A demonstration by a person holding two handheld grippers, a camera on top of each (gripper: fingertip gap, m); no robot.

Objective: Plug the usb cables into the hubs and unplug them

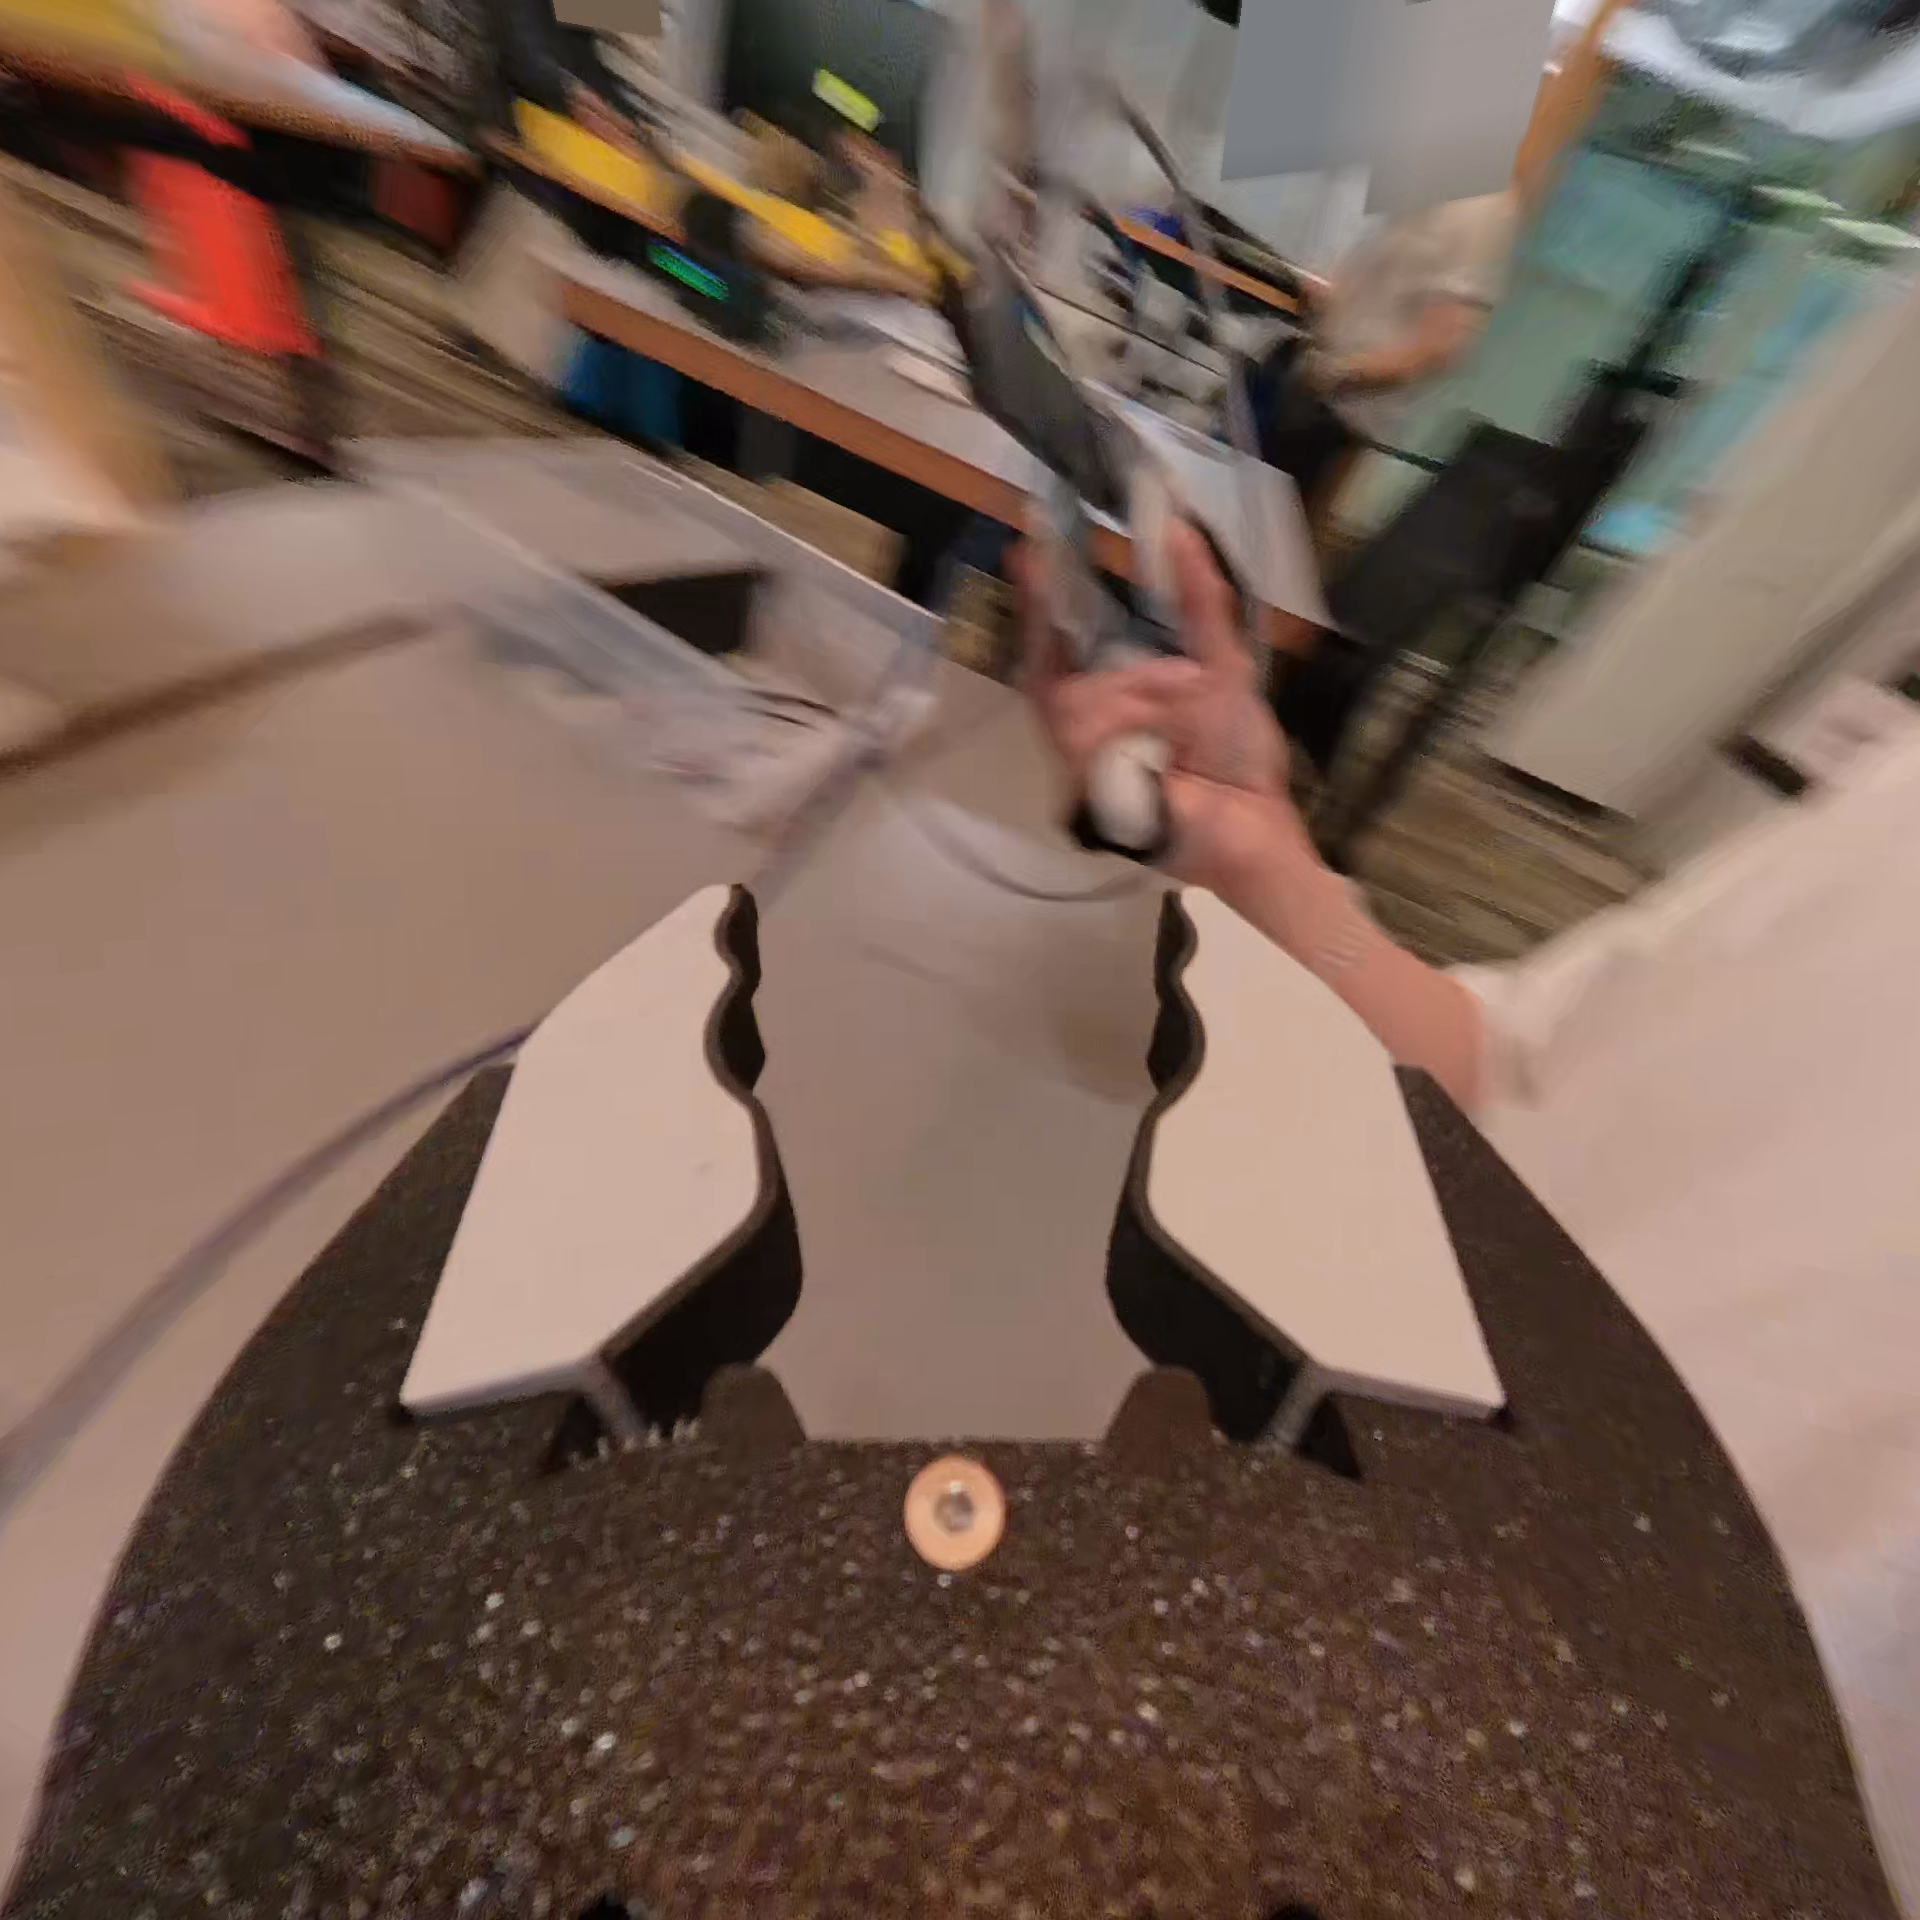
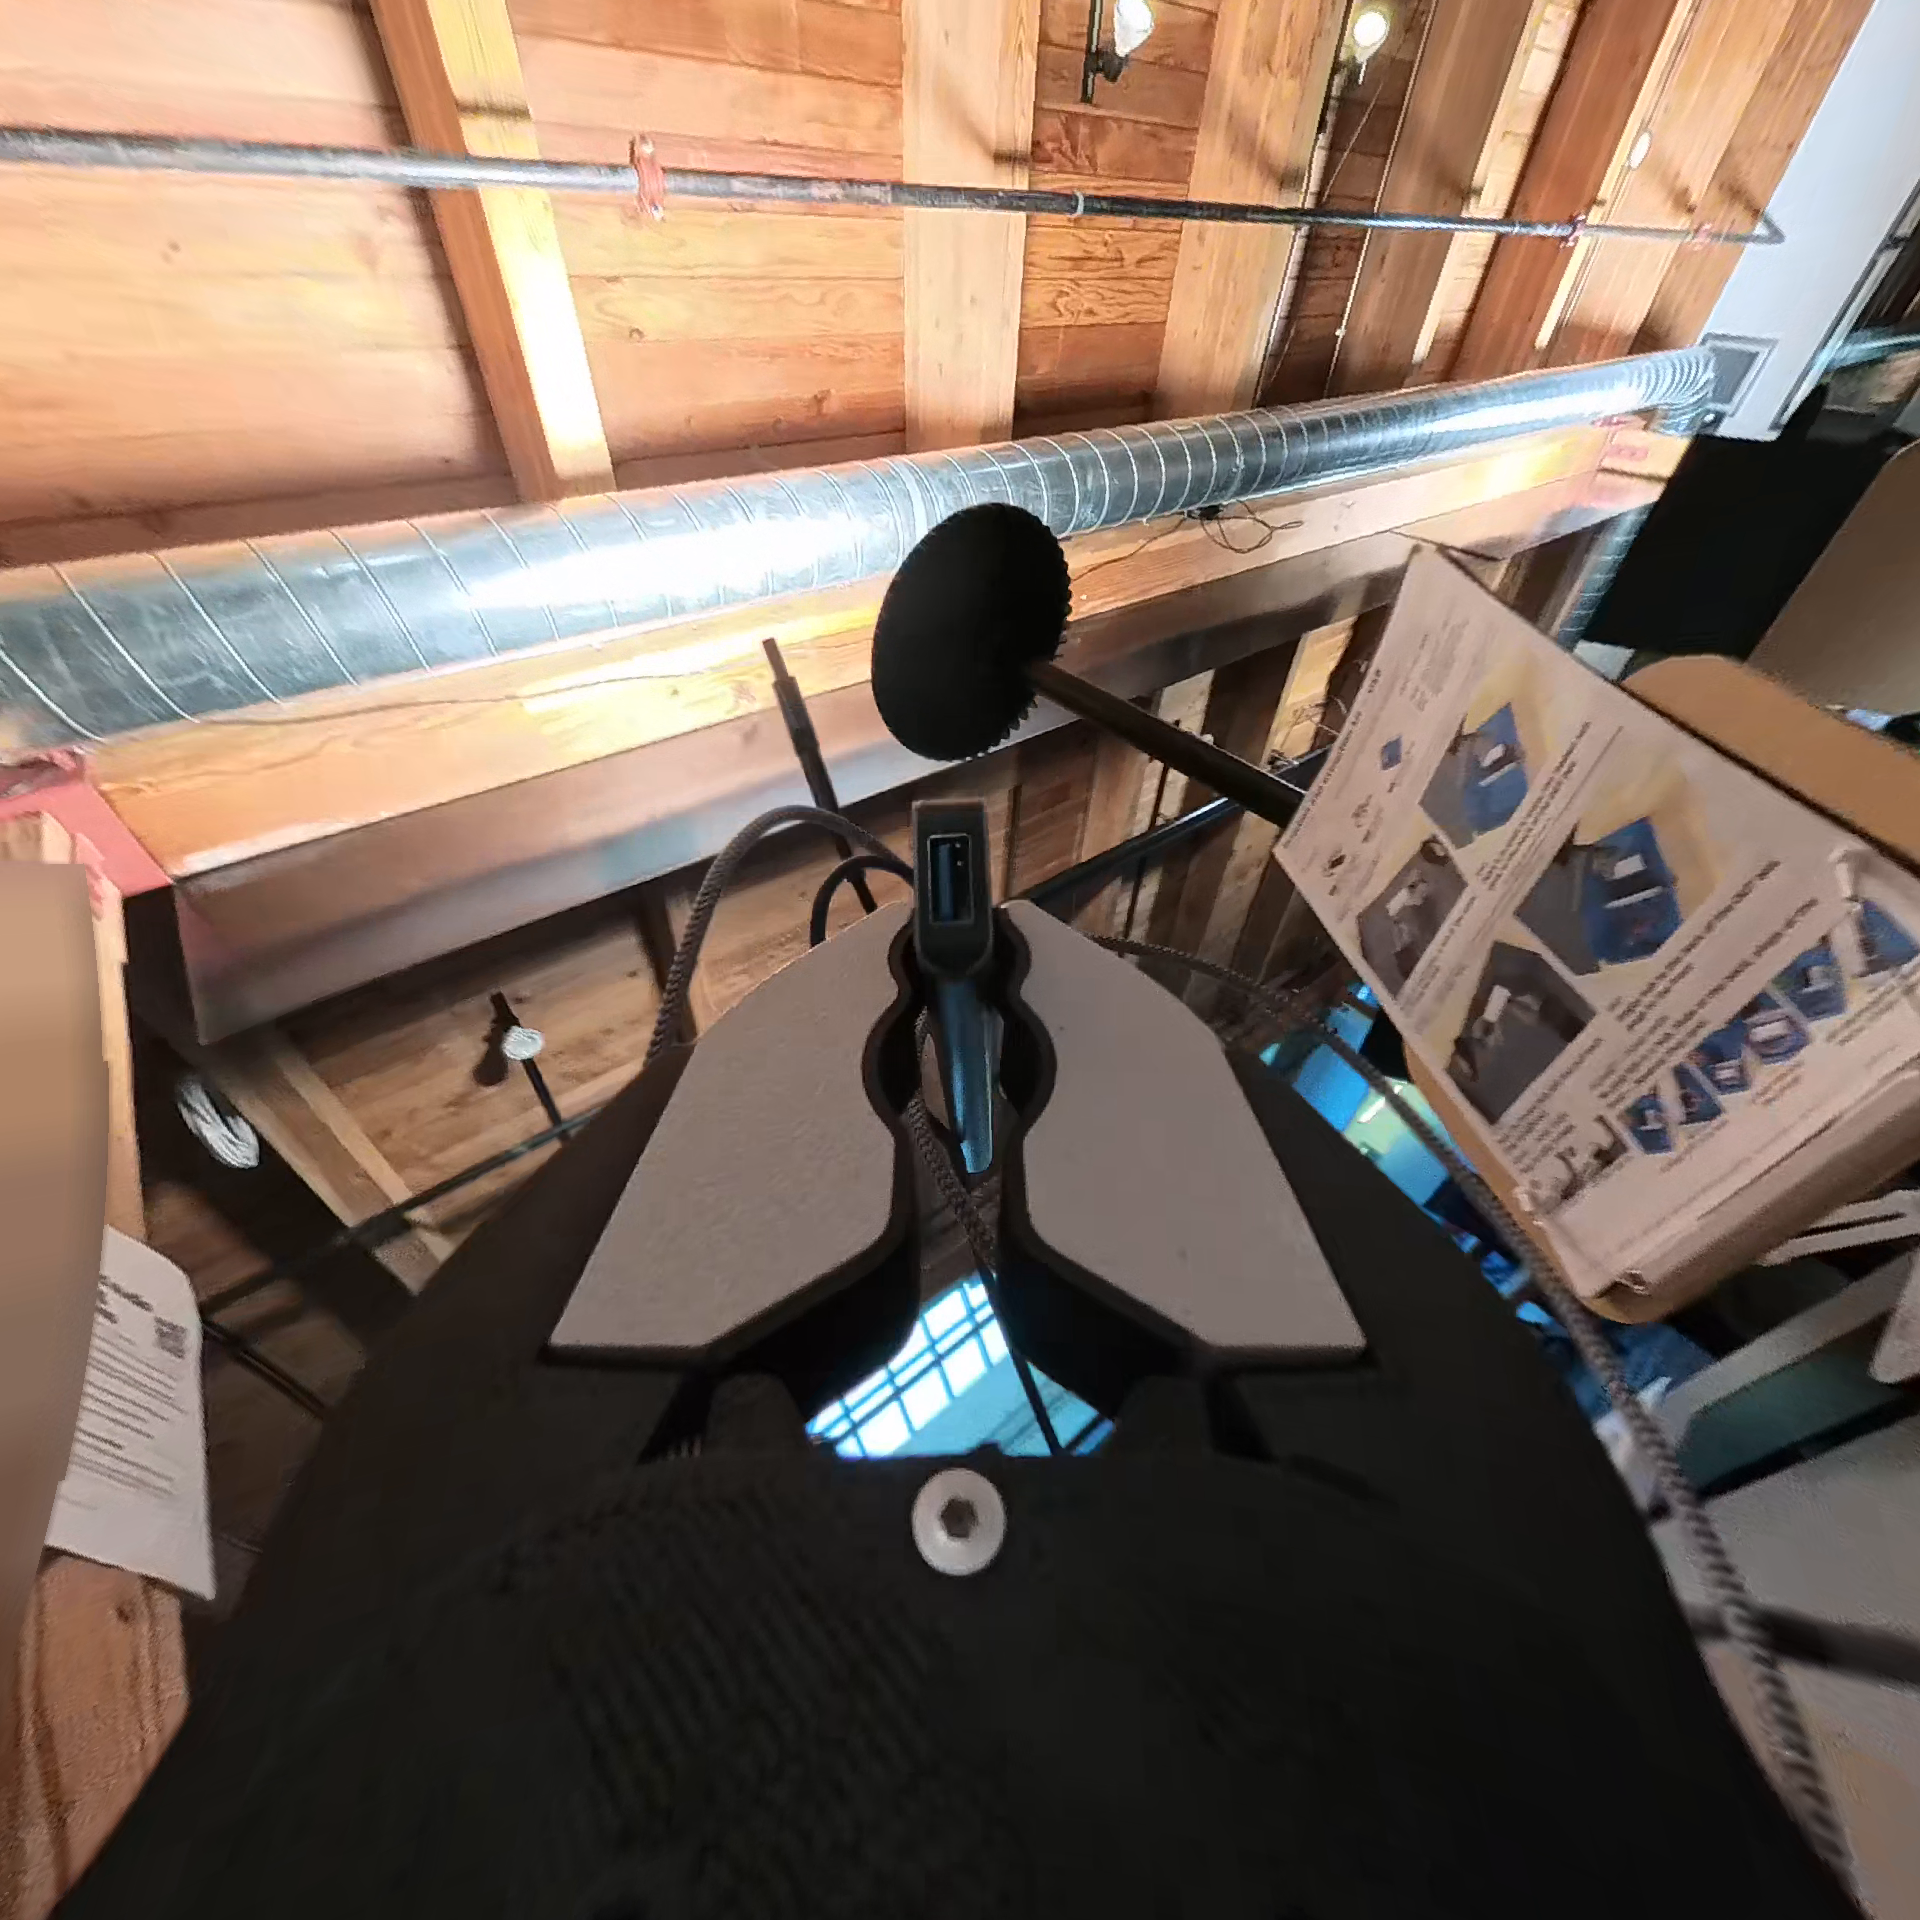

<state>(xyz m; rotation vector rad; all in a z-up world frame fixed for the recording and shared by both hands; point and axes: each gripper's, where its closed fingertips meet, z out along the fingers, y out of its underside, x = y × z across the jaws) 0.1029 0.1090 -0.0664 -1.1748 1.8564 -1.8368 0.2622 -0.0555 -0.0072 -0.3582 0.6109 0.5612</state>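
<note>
My right gripper (image 2: 954,925) is clenched on a small dark hub (image 2: 951,883), port facing outward and up. It seems light and rigid, its braided cable (image 2: 717,914) limp. My left gripper (image 1: 954,914) is released, empty, above the pale surface (image 1: 260,987).

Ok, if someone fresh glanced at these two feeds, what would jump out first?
The right gripper points at the wooden ceiling, shut on a dark USB hub whose open port faces the camera. The left gripper gapes open and empty over a pale table, everything motion-blurred.
</note>
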